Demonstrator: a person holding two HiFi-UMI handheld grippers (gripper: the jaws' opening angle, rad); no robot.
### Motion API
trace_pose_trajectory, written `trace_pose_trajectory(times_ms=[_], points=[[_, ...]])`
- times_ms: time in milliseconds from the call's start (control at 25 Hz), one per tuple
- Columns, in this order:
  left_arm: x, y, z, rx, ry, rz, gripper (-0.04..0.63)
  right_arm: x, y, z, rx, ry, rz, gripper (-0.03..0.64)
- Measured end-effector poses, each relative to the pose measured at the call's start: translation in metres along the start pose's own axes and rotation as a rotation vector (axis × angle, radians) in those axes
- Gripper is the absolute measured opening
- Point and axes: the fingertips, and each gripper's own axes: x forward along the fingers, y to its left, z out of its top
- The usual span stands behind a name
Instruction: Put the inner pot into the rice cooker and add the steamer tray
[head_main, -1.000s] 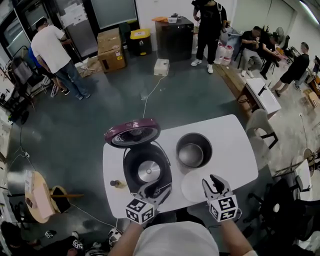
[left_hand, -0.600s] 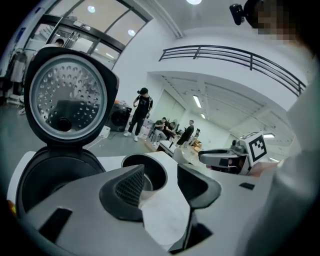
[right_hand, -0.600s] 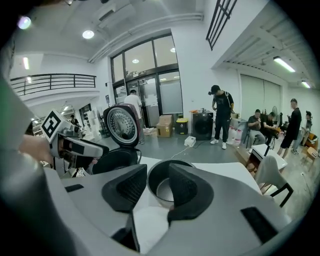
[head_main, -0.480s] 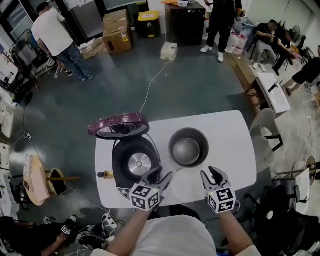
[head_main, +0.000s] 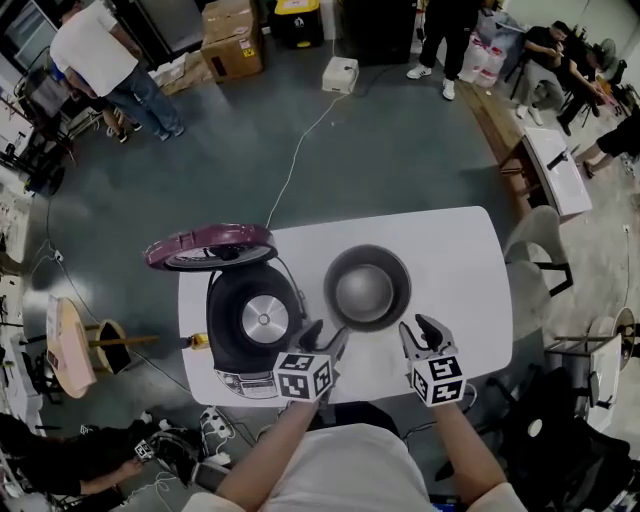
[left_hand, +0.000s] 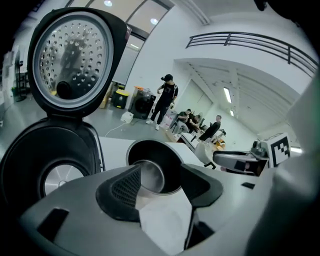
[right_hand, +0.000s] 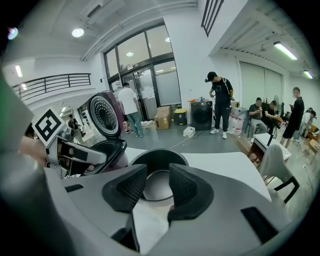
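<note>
head view: white table with the rice cooker at its left end, lid swung up and back, heating plate bare in the cavity. inner pot stands upright on the table just right of the cooker, apart from it, not yet inside. left gripper hovers at the near edge between cooker and pot; right gripper hovers just beside the pot's near right rim. neither touches the pot. left gripper view: jaws wide apart and have just been opening, nothing between the pads, pot seen beyond the gap. right gripper view: jaws part open, pads clear of everything, pot rim straight ahead past them. steamer tray cannot be made out for certain. people stand and sit on the floor beyond the table.
</note>
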Motion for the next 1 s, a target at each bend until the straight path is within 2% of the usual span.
trace_pose_trajectory(times_ms=[440, 720, 1000], points=[[0.052, 0.034, -0.025, -0.084, 0.094, 0.208, 0.261, 0.045, -0.037, -0.030, 0.008, 0.077, -0.045, 0.160], [0.082, 0.052, -0.038, -0.141, 0.124, 0.267, 0.261, 0.082, -0.063, -0.055, 0.078, 0.157, -0.068, 0.173], [0.102, 0.066, -0.051, -0.179, 0.143, 0.295, 0.261, 0.113, -0.078, -0.075, 0.128, 0.219, -0.082, 0.202]])
